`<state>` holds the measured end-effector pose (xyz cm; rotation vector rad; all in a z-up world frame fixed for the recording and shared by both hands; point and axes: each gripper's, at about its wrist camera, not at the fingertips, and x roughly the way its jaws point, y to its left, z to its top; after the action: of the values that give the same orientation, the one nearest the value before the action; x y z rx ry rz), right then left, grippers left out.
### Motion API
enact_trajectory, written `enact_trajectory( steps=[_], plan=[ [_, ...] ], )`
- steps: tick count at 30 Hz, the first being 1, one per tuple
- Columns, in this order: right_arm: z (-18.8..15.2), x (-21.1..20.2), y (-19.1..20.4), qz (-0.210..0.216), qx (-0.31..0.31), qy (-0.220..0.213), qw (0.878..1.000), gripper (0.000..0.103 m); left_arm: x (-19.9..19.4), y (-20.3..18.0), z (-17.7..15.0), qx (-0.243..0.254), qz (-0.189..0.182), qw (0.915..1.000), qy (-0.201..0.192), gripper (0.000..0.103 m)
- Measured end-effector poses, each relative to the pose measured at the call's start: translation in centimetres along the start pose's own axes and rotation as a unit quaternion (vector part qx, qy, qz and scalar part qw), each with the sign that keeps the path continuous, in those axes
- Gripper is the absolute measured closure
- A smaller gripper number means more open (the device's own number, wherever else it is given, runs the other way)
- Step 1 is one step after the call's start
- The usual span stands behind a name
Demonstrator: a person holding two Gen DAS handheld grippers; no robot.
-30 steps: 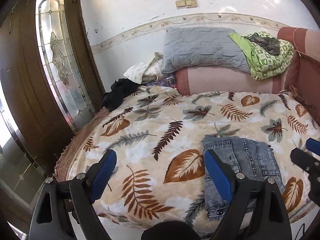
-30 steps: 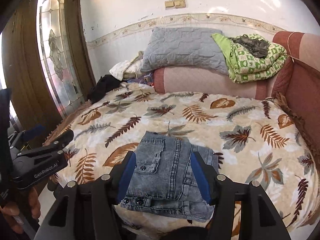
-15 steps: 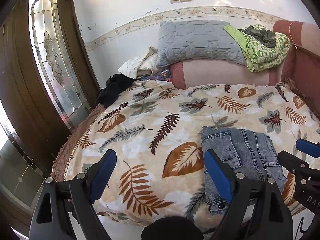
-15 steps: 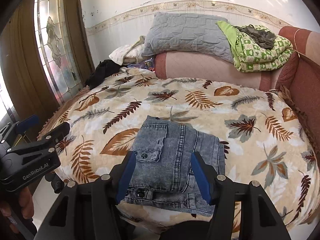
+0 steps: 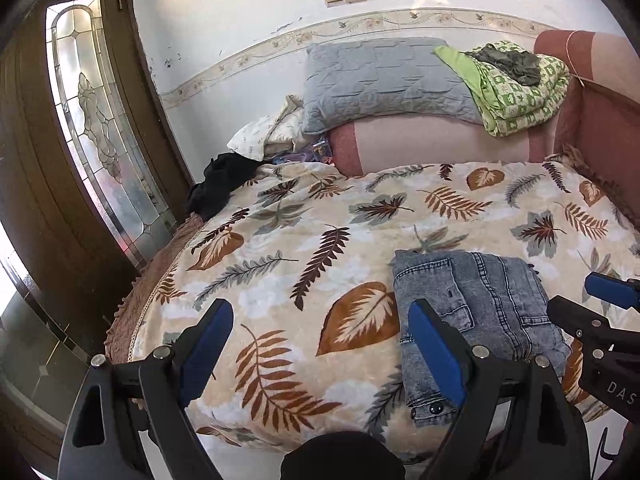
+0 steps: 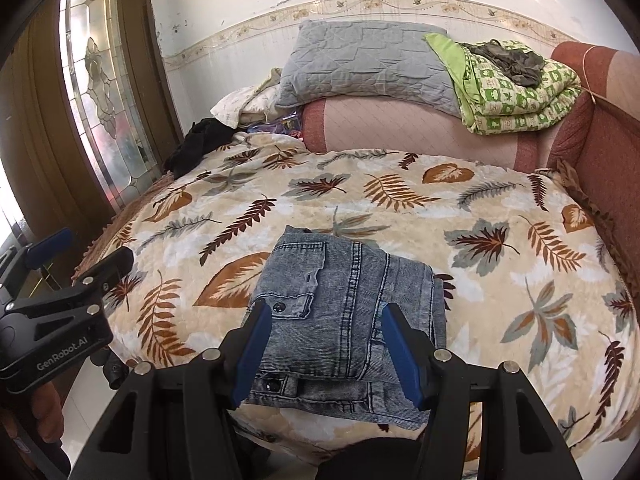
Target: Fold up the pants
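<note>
**Folded pants at near bed edge, both tongs apart and empty**

Folded grey denim pants point(image 6: 344, 320) lying flat on the leaf-print blanket point(image 6: 460, 216), at 6 o'clock of the bed, waistband edge just at the near rim. Wide bare blanket toward 12, 3 and 9 o'clock. Pillow point(image 6: 360, 64) and green quilt point(image 6: 520, 92) stacked at 12 to 1 o'clock, black garment point(image 6: 196, 144) at 10. Left tongs point(image 5: 320, 344) spread wide above blanket, gripping nothing. Right tongs point(image 6: 326, 354) apart, hovering before the pants, pads not pressing. No containers seen.

Bright daylight through door glass point(image 5: 100, 128); fisheye-bent edges, sharp.
</note>
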<state>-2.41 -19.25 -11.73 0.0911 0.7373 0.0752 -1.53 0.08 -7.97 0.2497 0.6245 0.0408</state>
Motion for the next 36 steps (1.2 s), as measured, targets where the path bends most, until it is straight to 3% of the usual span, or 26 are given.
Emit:
enact_trajectory(
  steps=[36],
  plan=[
    [-0.5,1.6,-1.5,-0.003,0.021,0.022,1.0,0.042,1.9,-1.0,-0.7,0.01,-0.032,0.9989,0.033,0.013]
  ],
)
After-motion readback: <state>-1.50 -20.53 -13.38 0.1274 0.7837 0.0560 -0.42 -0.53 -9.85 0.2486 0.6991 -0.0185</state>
